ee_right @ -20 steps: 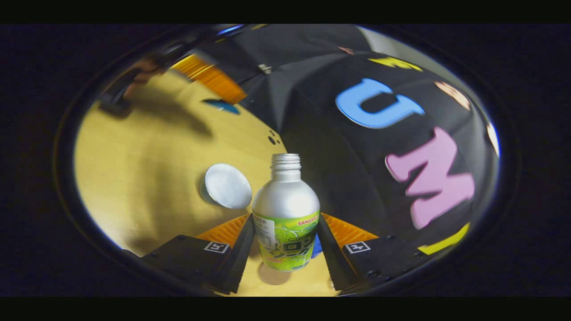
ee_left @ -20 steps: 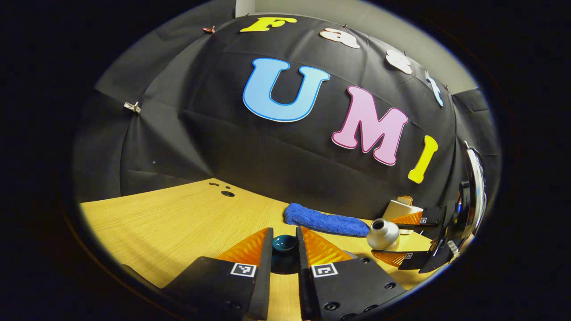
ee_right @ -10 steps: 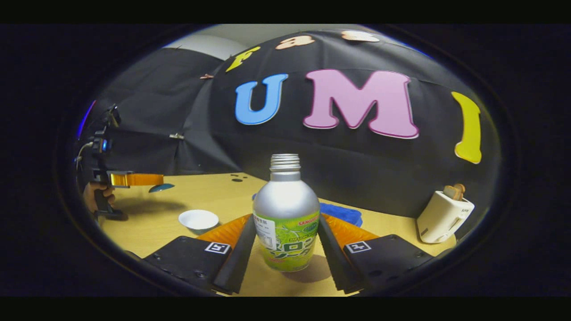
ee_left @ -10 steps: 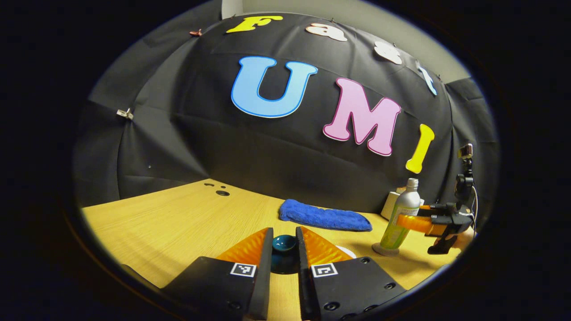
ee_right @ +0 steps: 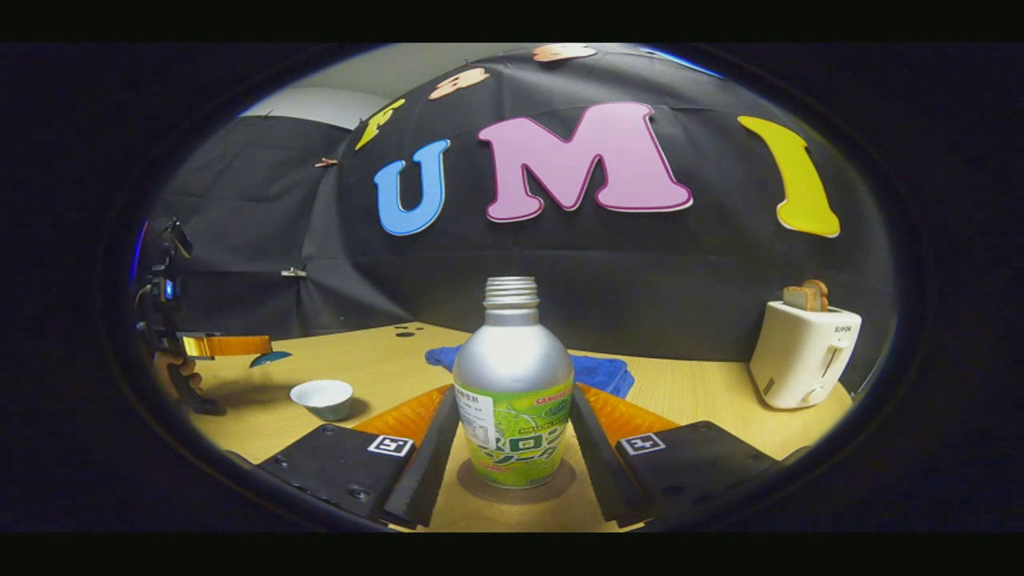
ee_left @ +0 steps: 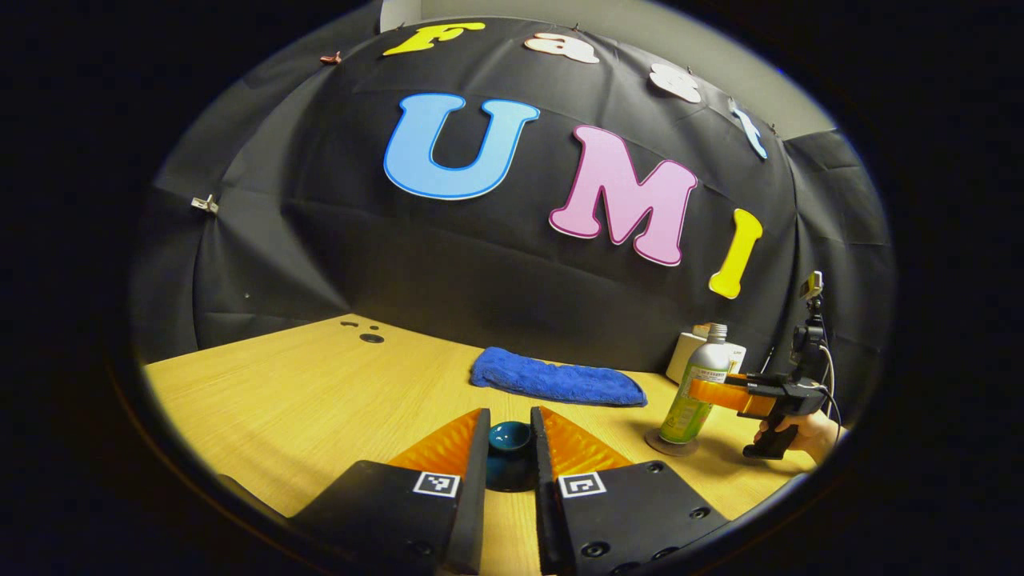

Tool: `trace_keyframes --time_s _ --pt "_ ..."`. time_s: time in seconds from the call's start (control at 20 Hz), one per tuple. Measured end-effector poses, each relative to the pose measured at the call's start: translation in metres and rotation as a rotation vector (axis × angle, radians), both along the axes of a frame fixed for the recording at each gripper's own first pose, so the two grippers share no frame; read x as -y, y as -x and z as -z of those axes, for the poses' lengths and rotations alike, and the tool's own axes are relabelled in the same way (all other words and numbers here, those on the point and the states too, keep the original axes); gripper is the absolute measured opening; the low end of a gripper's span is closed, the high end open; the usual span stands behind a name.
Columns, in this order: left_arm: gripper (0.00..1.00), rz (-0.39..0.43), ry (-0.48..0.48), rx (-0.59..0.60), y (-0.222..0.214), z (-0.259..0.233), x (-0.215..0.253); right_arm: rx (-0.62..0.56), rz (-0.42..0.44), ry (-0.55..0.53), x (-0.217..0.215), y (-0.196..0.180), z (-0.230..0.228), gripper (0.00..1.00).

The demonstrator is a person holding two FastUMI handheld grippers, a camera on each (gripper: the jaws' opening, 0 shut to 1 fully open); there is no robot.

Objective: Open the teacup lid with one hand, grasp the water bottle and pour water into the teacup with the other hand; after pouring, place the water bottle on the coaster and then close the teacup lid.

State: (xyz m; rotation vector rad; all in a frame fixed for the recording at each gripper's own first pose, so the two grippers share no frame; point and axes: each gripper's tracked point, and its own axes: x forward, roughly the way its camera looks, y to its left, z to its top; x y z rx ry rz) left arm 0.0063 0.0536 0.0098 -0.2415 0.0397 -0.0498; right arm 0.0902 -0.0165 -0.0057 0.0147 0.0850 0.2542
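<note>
My right gripper [ee_right: 512, 432] held the water bottle [ee_right: 513, 384] between its two fingers, which pressed on the label at both sides. The bottle stood upright, its long axis vertical and its open neck on top, and its base sat on the round coaster [ee_right: 516, 488] on the table [ee_right: 696, 400]. In the left gripper view the same bottle [ee_left: 698, 384] was far to the right with the coaster [ee_left: 670, 443] under it.

My left gripper [ee_left: 510, 448] was closed narrow on the knob of the dark teacup lid [ee_left: 510, 438] and carried it above the table. In the right gripper view this lid [ee_right: 269, 359] hung in the air, up and to the left of the open white teacup [ee_right: 322, 397].

I judged that the pouring was done and that the next move belonged to the left hand, which was much nearer to the cup. The cup lay below the lid and a little to one side, so the lid had to travel across and then down, kept level. A blue towel [ee_left: 556, 378] and a toaster [ee_right: 804, 352] stood well apart from this path.
</note>
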Motion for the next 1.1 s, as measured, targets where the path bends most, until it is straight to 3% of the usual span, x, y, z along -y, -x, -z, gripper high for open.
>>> trace_keyframes --time_s 0.3,0.35,0.4,0.5,0.8,1.1 --pt "0.31 0.008 -0.009 0.001 -0.004 -0.003 0.006 -0.036 0.007 -0.016 0.005 -0.003 0.014 0.80" --pt "0.31 0.010 -0.008 0.001 -0.005 -0.003 0.008 -0.062 0.013 -0.005 0.005 -0.001 0.024 0.87" --pt "0.31 0.015 -0.006 -0.001 -0.006 -0.002 0.010 -0.079 0.015 -0.002 0.004 0.002 0.029 0.86" --pt "0.31 0.027 0.001 -0.004 -0.009 -0.001 0.014 -0.085 0.008 -0.020 0.005 0.012 0.025 1.00" --pt "0.31 0.062 -0.005 -0.025 -0.019 0.005 0.033 -0.069 0.060 -0.015 0.024 0.046 0.019 0.99" --pt "0.31 0.069 -0.106 -0.055 -0.036 0.012 0.046 -0.028 0.084 0.049 0.033 0.079 0.023 0.99"
